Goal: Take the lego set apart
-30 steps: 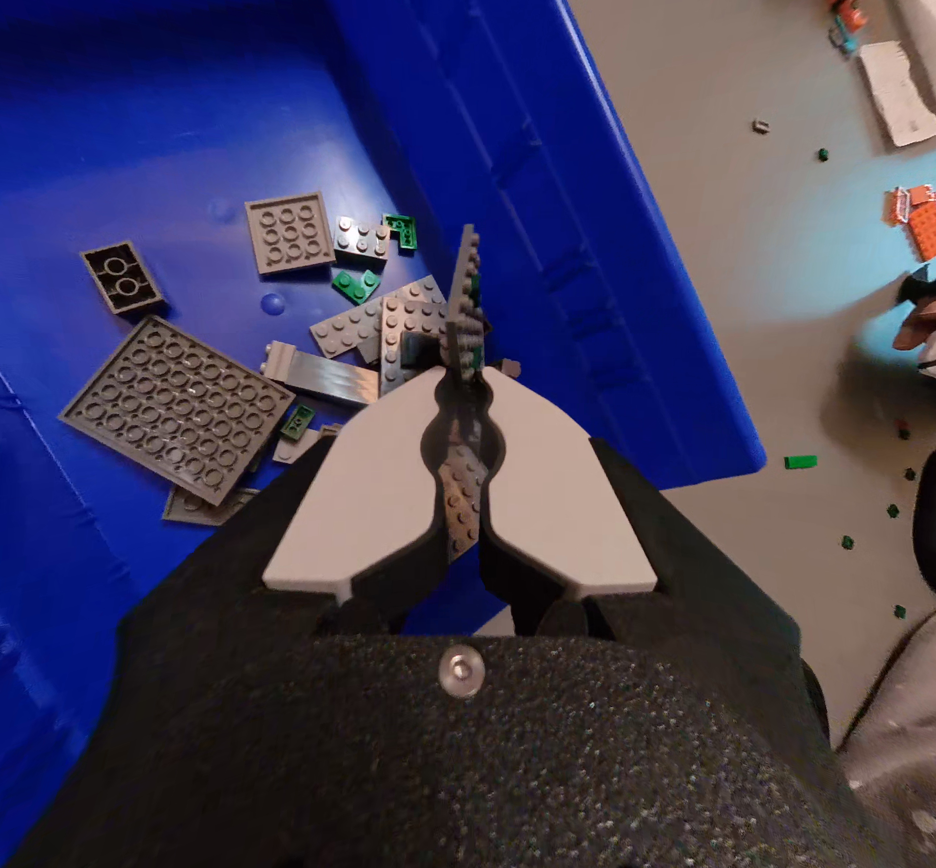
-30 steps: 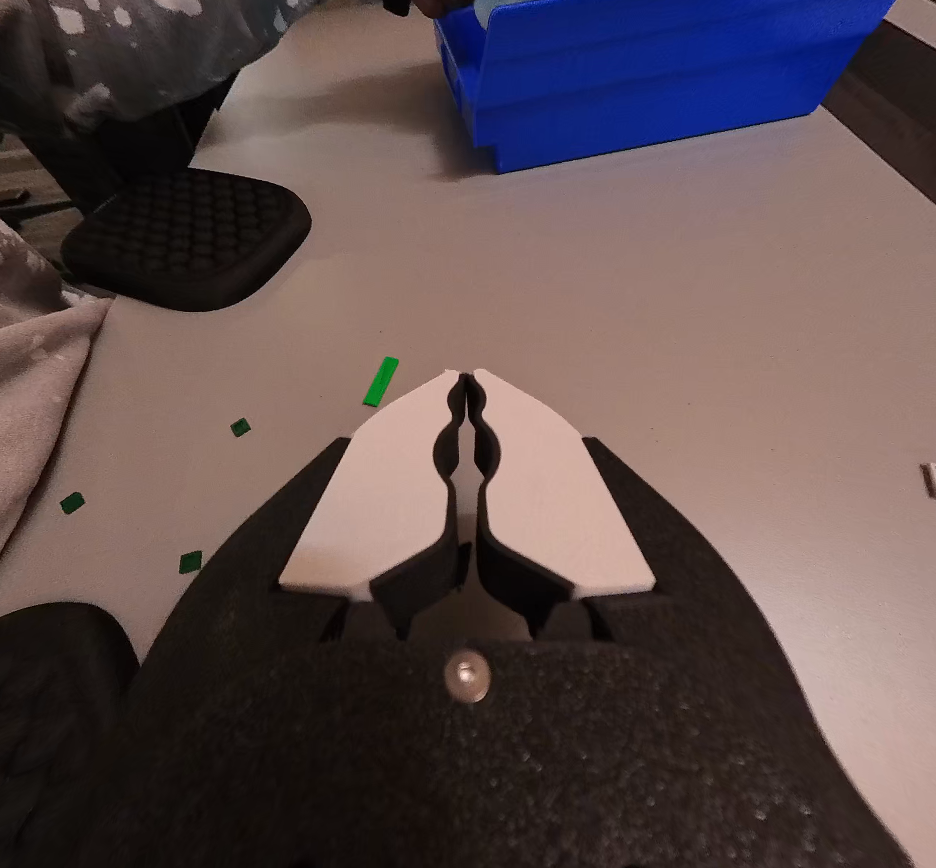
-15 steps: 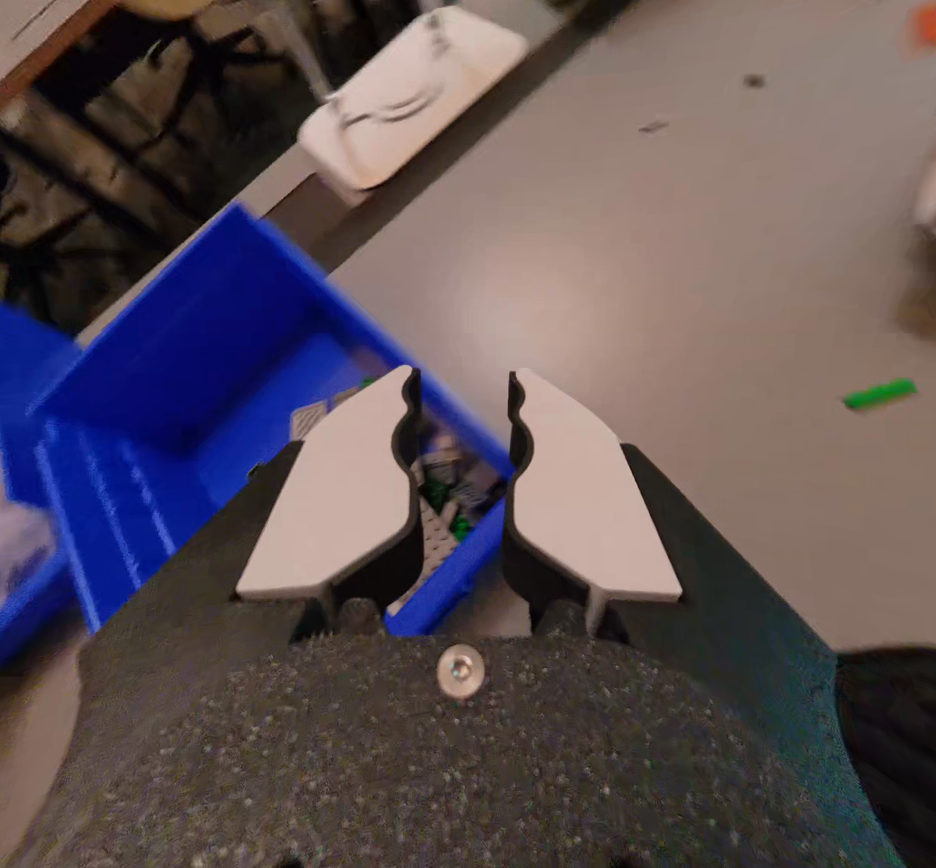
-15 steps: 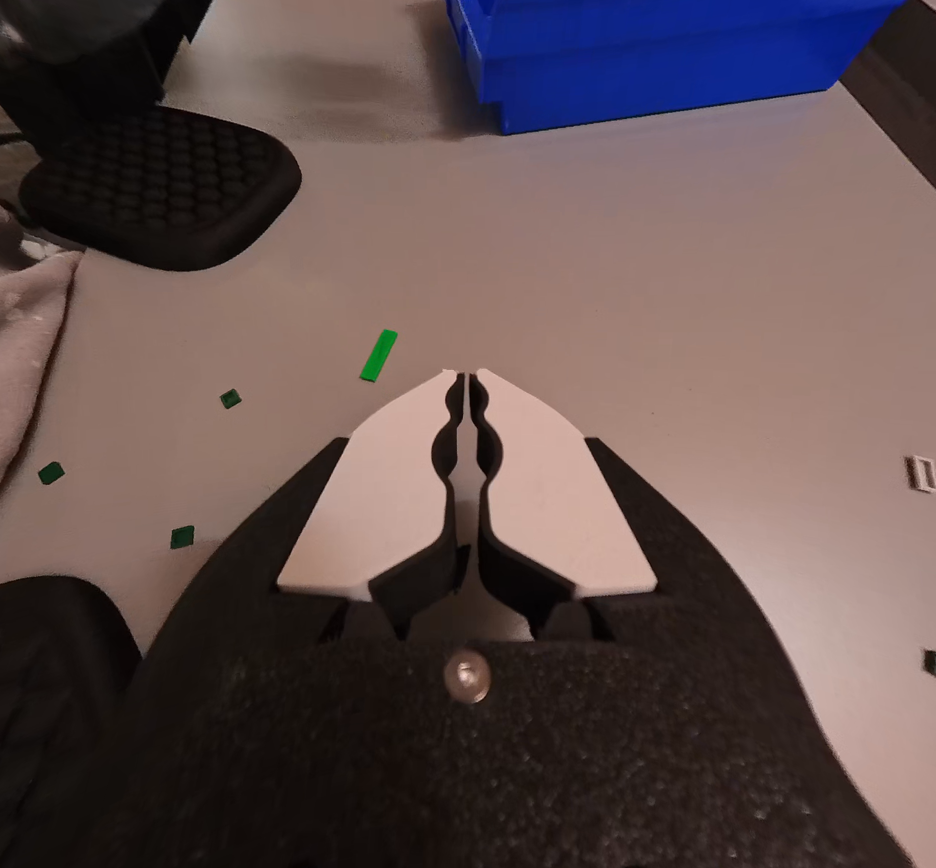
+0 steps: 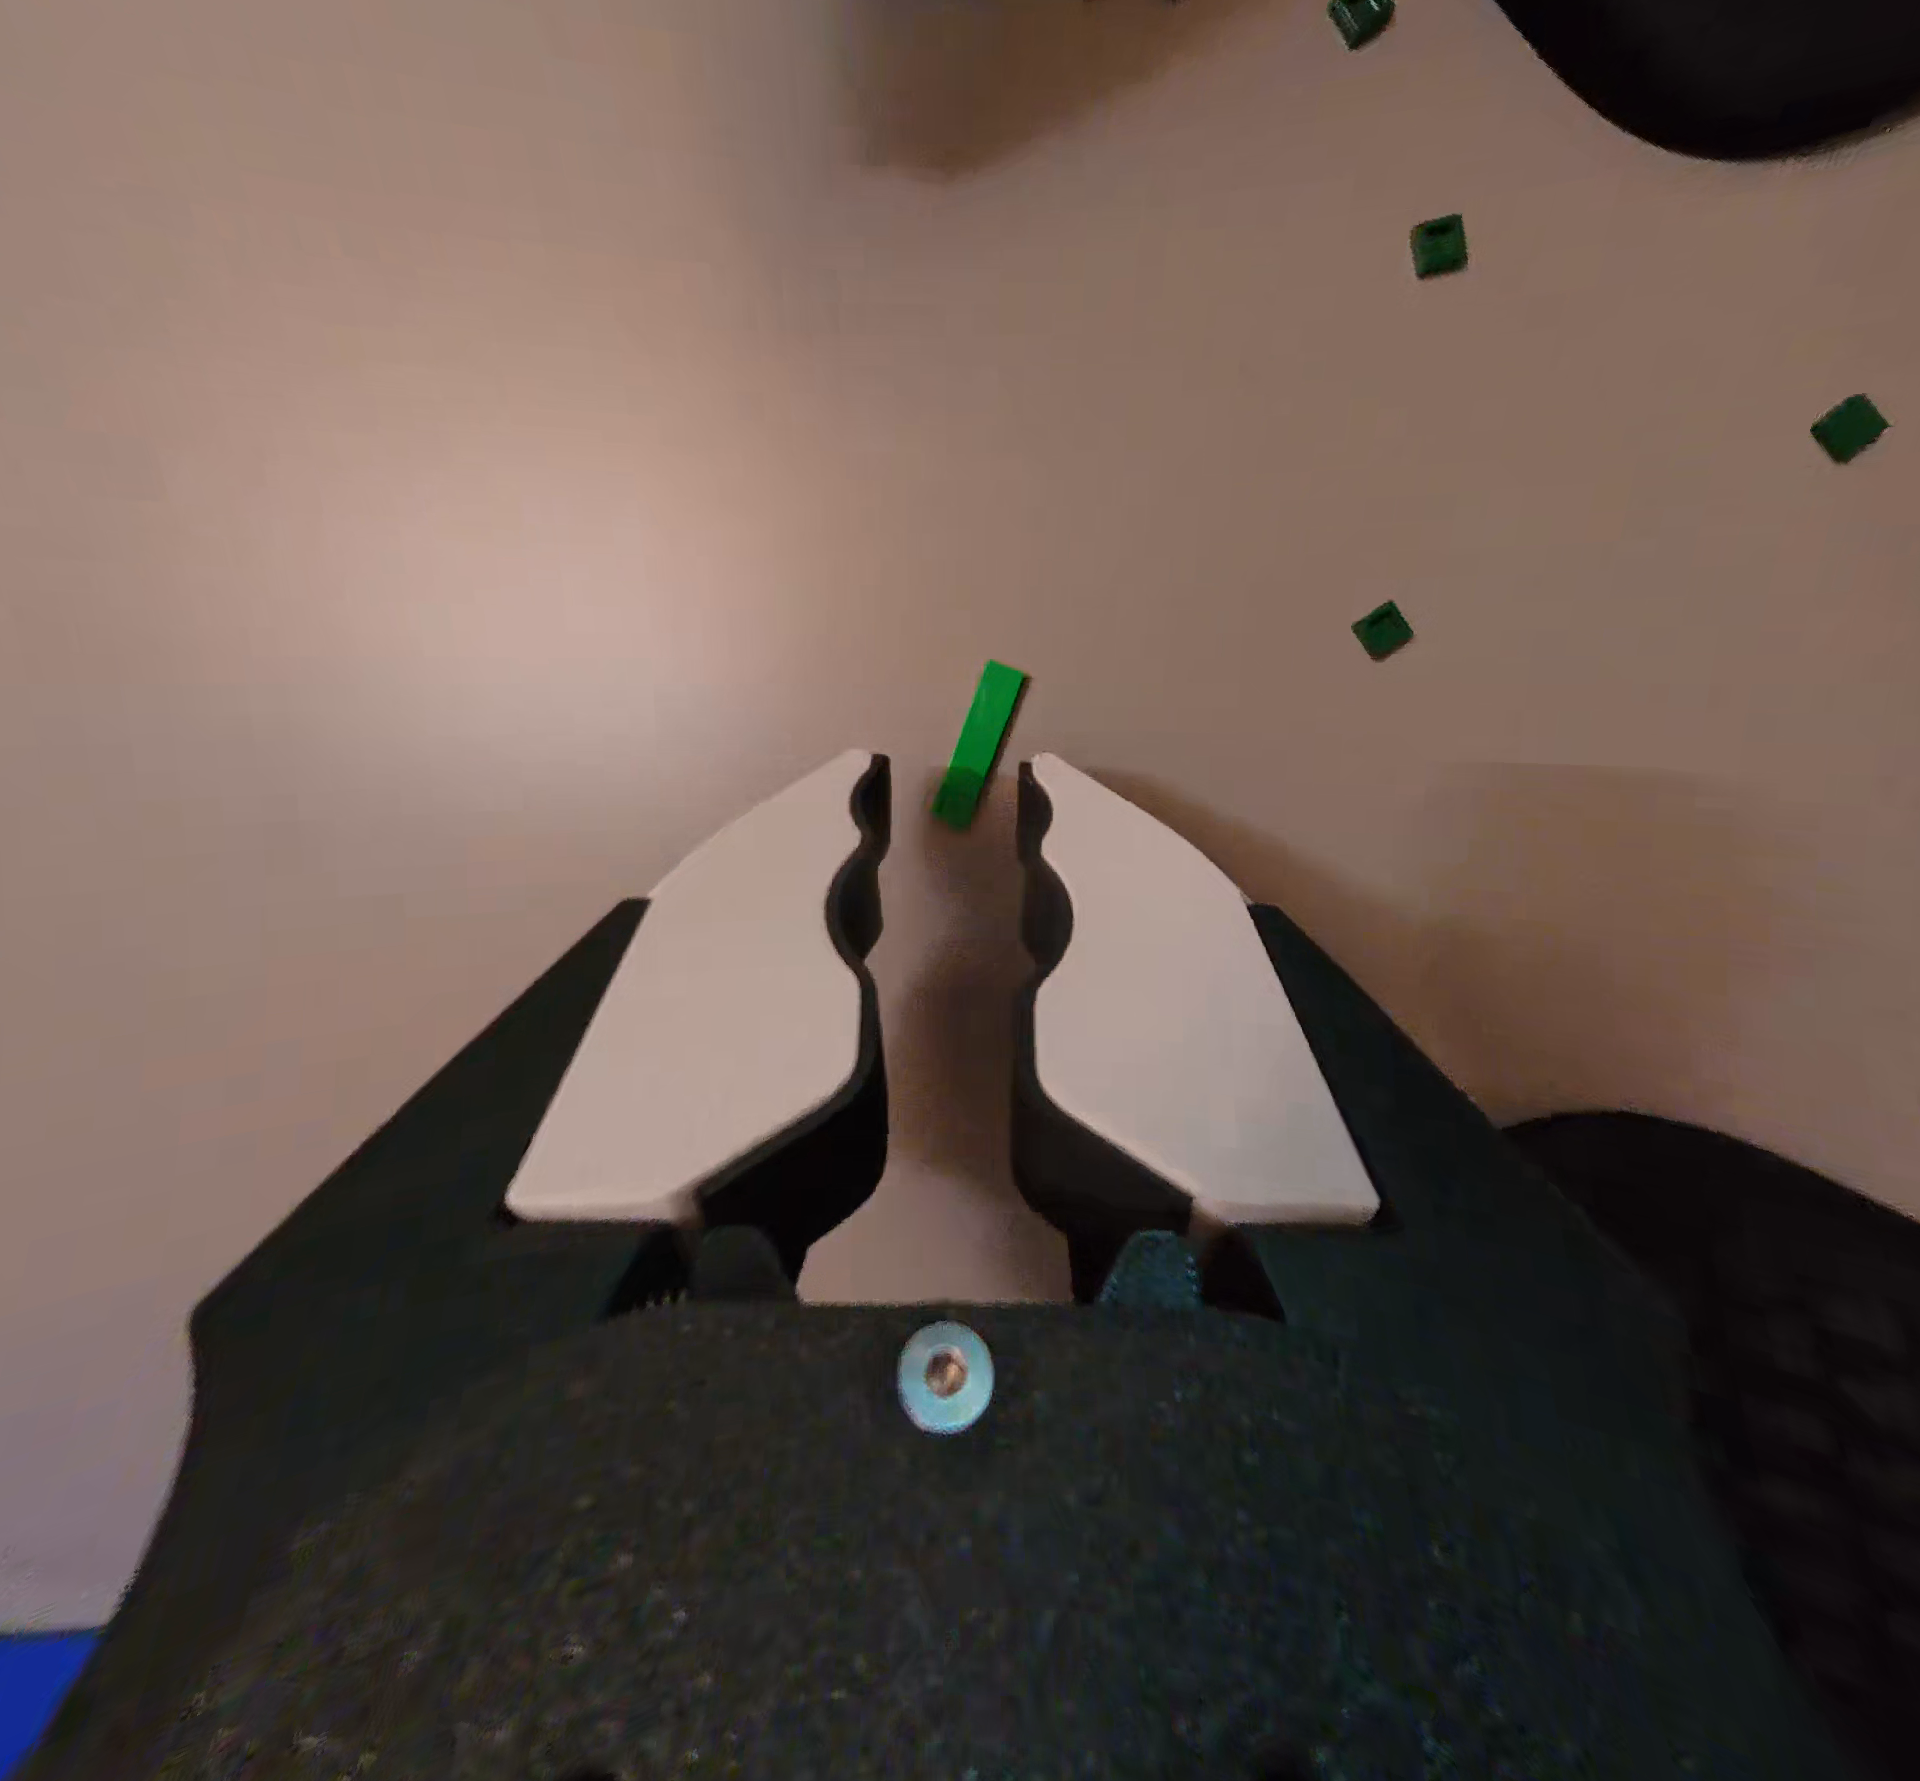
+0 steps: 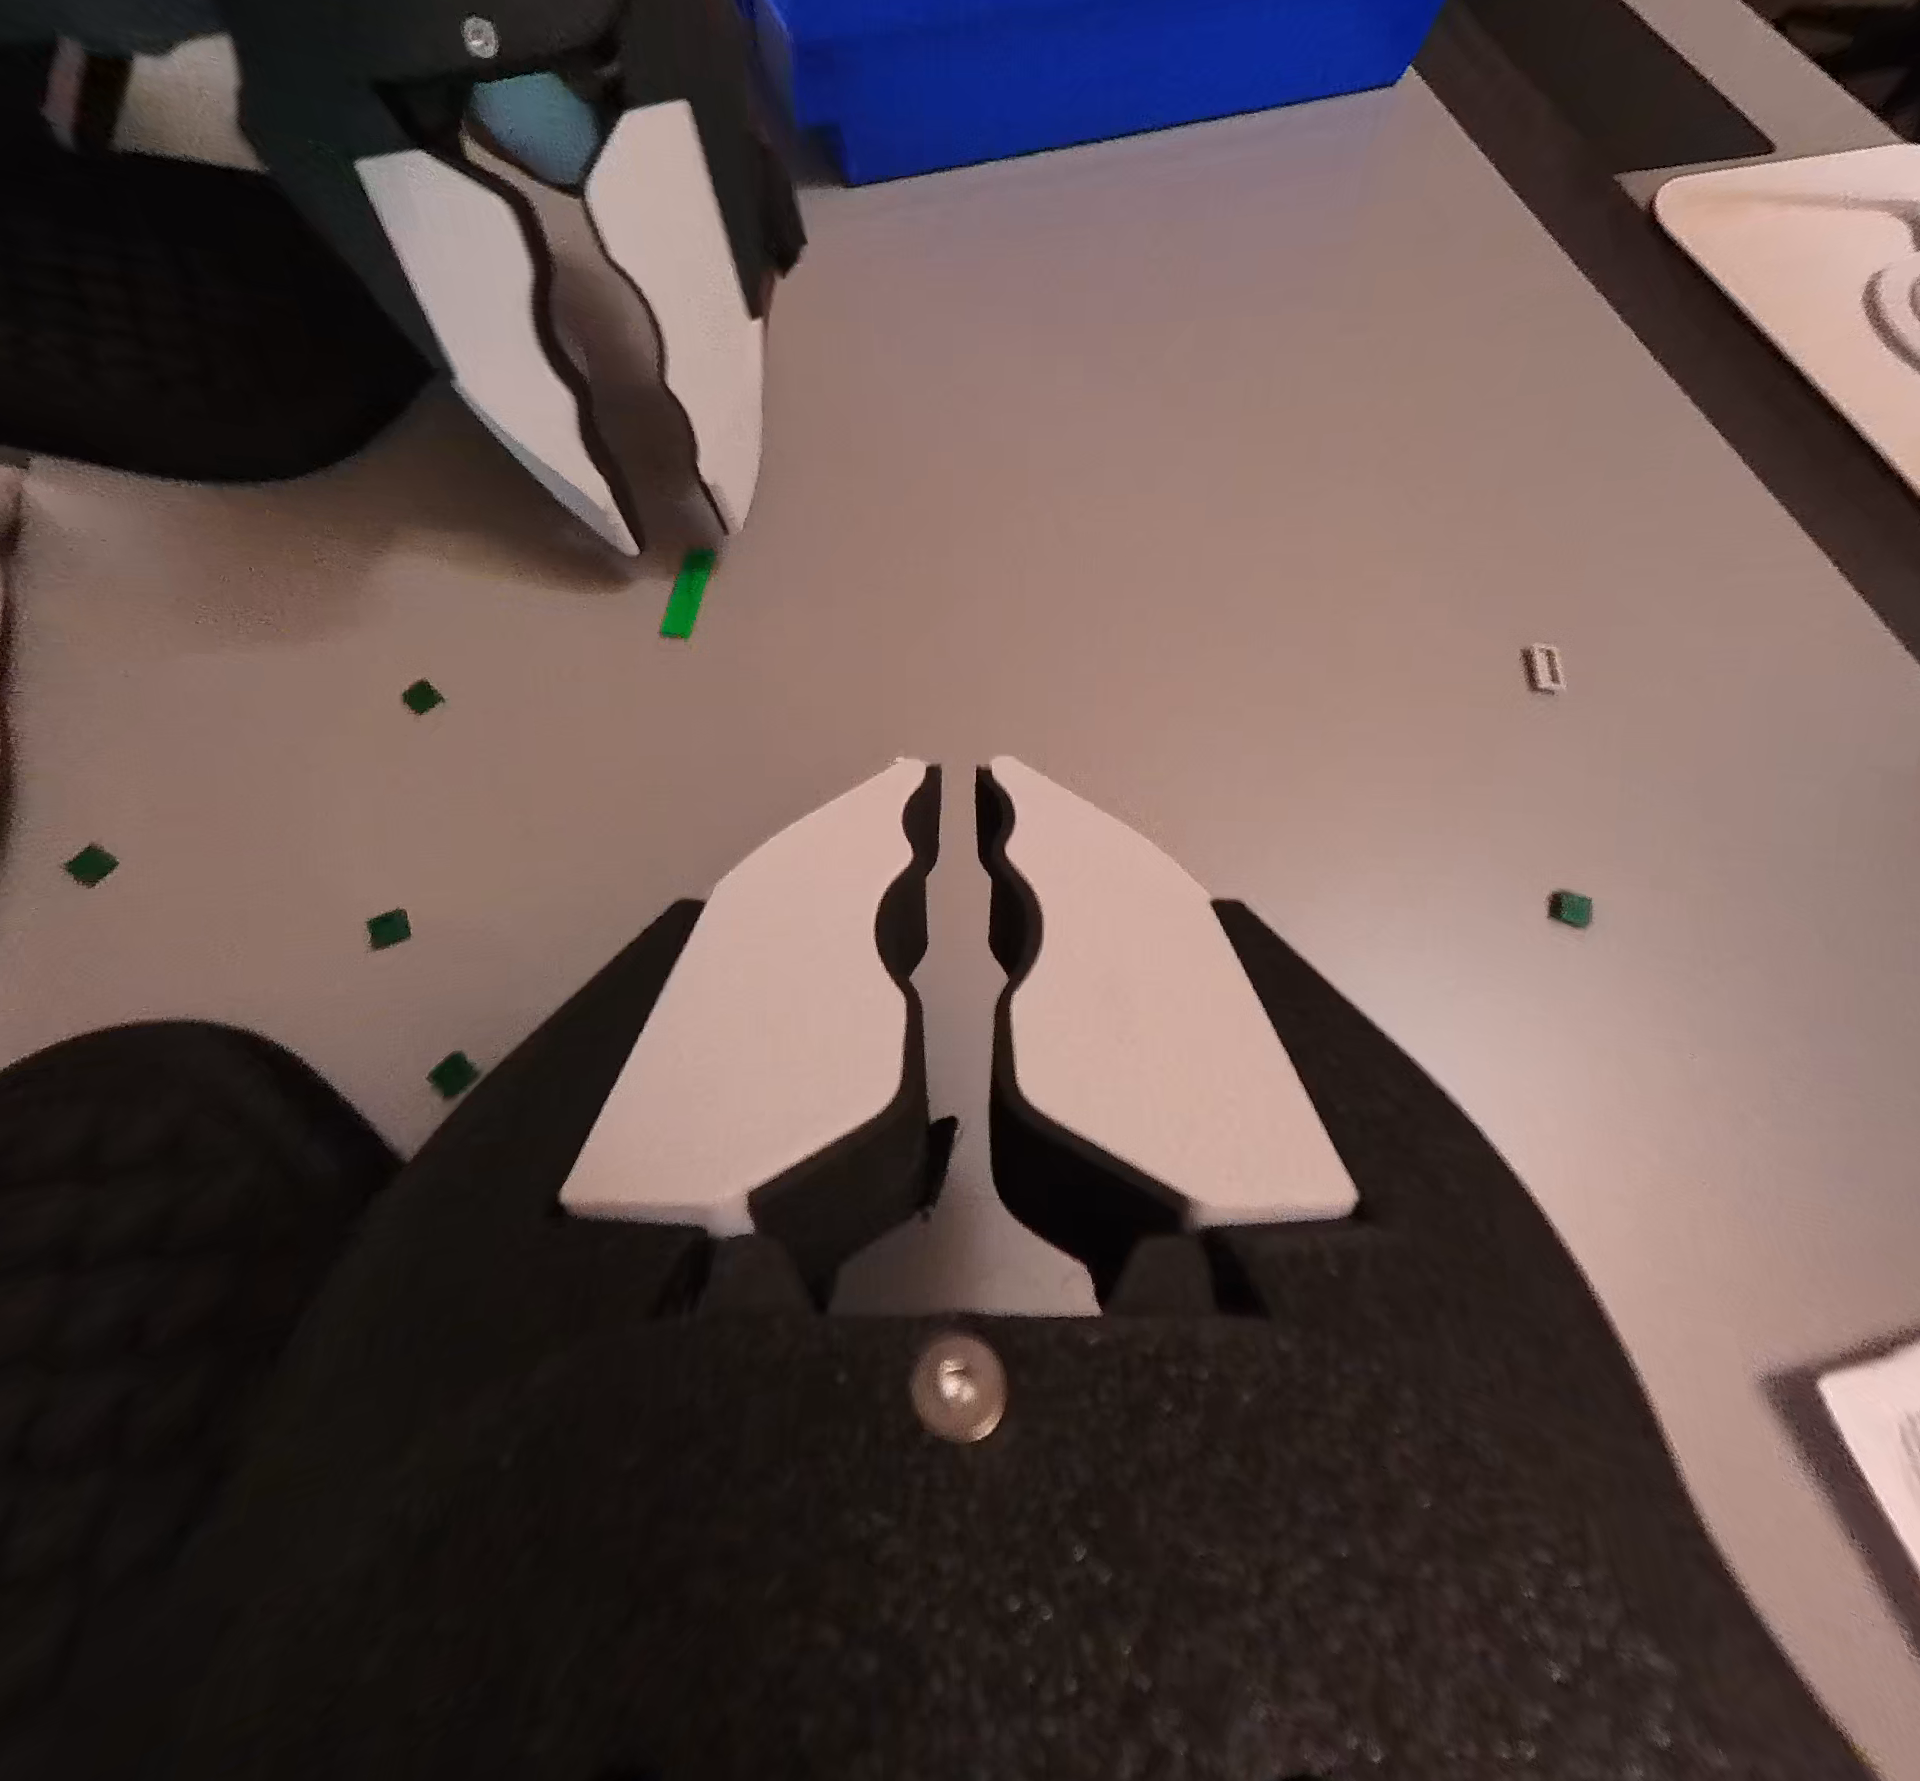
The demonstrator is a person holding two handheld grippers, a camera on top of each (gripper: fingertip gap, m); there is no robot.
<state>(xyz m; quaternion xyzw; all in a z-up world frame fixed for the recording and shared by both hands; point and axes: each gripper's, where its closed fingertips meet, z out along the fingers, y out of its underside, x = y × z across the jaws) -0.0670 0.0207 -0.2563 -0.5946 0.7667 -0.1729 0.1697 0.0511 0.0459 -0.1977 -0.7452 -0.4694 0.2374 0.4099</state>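
1 green bar between parted left tool tips, right tool slightly ajar, empty

Glossy green plastic strip on smooth matt grey table.

Stuff around the edges of the grey table

Black textured pads sit left, and a white mat is off right.

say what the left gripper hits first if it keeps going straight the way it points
Probably the green strip: it lies on the table just ahead of the open left gripper, its near end between the fingers. Whether they touch the table already is unclear.
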